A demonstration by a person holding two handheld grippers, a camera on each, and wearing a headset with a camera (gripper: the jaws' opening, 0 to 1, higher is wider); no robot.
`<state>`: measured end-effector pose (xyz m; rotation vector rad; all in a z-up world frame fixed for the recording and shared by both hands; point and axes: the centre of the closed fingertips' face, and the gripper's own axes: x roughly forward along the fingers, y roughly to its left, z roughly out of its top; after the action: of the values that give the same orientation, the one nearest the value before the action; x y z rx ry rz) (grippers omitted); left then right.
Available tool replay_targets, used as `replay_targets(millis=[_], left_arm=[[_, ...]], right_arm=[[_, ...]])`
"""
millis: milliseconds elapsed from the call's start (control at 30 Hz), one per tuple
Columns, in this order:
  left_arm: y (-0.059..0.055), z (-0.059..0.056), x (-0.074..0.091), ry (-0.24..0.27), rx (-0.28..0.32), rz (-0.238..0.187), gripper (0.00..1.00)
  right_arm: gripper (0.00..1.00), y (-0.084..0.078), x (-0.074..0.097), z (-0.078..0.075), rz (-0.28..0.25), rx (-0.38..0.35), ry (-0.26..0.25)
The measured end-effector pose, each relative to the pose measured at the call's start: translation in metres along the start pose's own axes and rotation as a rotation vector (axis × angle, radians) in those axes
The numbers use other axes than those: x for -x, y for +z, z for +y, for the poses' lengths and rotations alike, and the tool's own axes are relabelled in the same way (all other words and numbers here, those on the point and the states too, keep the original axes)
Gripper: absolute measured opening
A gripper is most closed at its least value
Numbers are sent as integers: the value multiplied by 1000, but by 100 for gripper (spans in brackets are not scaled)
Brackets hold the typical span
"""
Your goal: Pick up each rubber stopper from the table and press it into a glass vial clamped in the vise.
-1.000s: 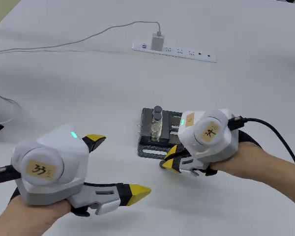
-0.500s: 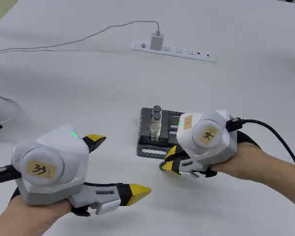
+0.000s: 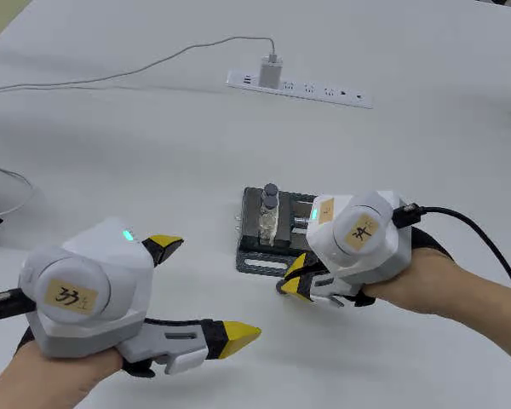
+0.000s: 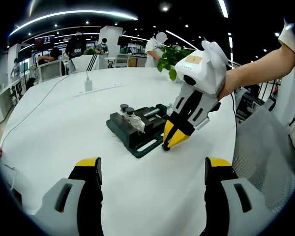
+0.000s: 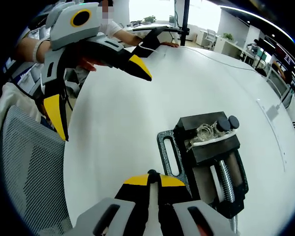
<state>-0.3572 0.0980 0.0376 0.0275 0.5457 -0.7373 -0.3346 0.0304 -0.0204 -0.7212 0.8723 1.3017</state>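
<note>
A small black vise (image 3: 254,254) stands mid-table and clamps two glass vials (image 3: 268,223), each capped with a dark rubber stopper (image 3: 271,191). My right gripper (image 3: 293,279) is shut, its yellow tips low at the vise's near right corner, and I see nothing between them. In the right gripper view its shut jaws (image 5: 152,179) point at the vise (image 5: 206,147) and the stoppers (image 5: 226,124). My left gripper (image 3: 203,290) is open and empty, to the left of the vise and nearer me. The left gripper view shows the vise (image 4: 137,132), the stoppered vials (image 4: 128,110) and the right gripper (image 4: 171,140).
A white power strip (image 3: 300,88) with a plugged-in charger and cable lies at the far side of the white table. A black cable (image 3: 473,226) trails from the right gripper. A mesh chair (image 4: 265,152) stands beside the table, with people far behind.
</note>
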Motion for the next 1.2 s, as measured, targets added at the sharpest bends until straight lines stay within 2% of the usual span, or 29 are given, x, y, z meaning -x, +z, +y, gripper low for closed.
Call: replay_targets(millis=[167, 300, 433, 600, 700, 833, 967, 1133, 1200], left_arm=[[3, 0, 0, -2, -7, -6, 85], [4, -1, -1, -11, -21, -9, 84], [8, -6, -2, -32, -49, -20, 78], [17, -11, -5, -49, -78, -44, 70], [28, -14, -7, -63, -101, -75, 63], [38, -18, -9, -86, -126, -104, 52], [49, -25, -10, -124, -143, -141, 36], [56, -30, -11, -141, -155, -161, 29], [58, -32, -11, -151, -155, -169, 25]], right_arm=[[1, 7, 6, 0, -84, -186, 20], [1, 18, 16, -3, -182, -356, 42], [0, 29, 28, -3, -271, -488, 76], [0, 47, 46, -1, -406, -680, 157], [0, 59, 59, 1, -495, -820, 232], [0, 65, 69, 3, -559, -928, 297], [0, 69, 77, 8, -602, -1032, 373], [0, 75, 83, 20, -633, -1167, 461], [0, 73, 84, 20, -641, -1192, 464]])
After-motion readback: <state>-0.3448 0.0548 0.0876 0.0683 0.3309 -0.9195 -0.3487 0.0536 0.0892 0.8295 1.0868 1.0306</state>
